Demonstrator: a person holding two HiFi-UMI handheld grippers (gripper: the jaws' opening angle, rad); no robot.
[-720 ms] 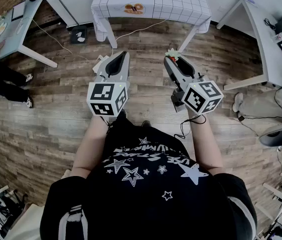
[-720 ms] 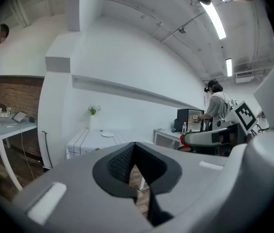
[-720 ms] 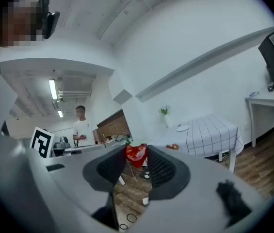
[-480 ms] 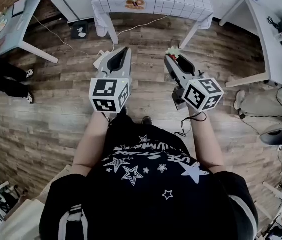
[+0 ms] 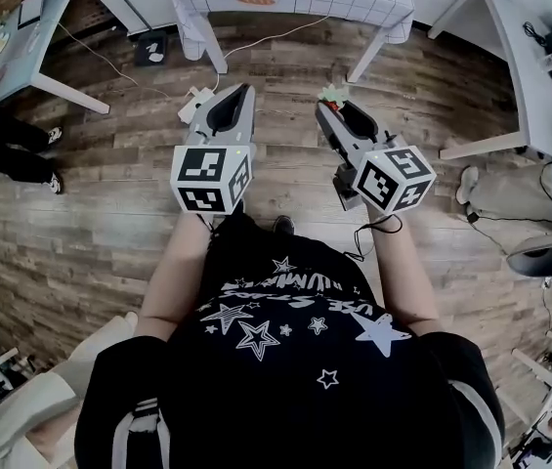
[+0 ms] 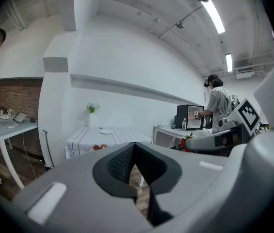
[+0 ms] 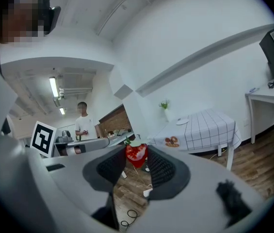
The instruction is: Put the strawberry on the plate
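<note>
my right gripper point(image 5: 332, 108) is clamped on the small red, green-capped strawberry point(image 7: 136, 154), up in the air; my left gripper point(image 6: 134, 149) has its jaws together, empty. pickup looks done, but the round white plate point(image 7: 182, 122) on the check-clothed table point(image 7: 209, 127) at twelve o'clock is well apart.

Checked-cloth table point(image 7: 209, 125) w/ white plate point(image 7: 182, 122), orange items point(image 7: 170, 141).

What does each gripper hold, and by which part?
The right gripper pinches the strawberry by its red sides, at the jaw tips; left gripper holds nothing.
</note>
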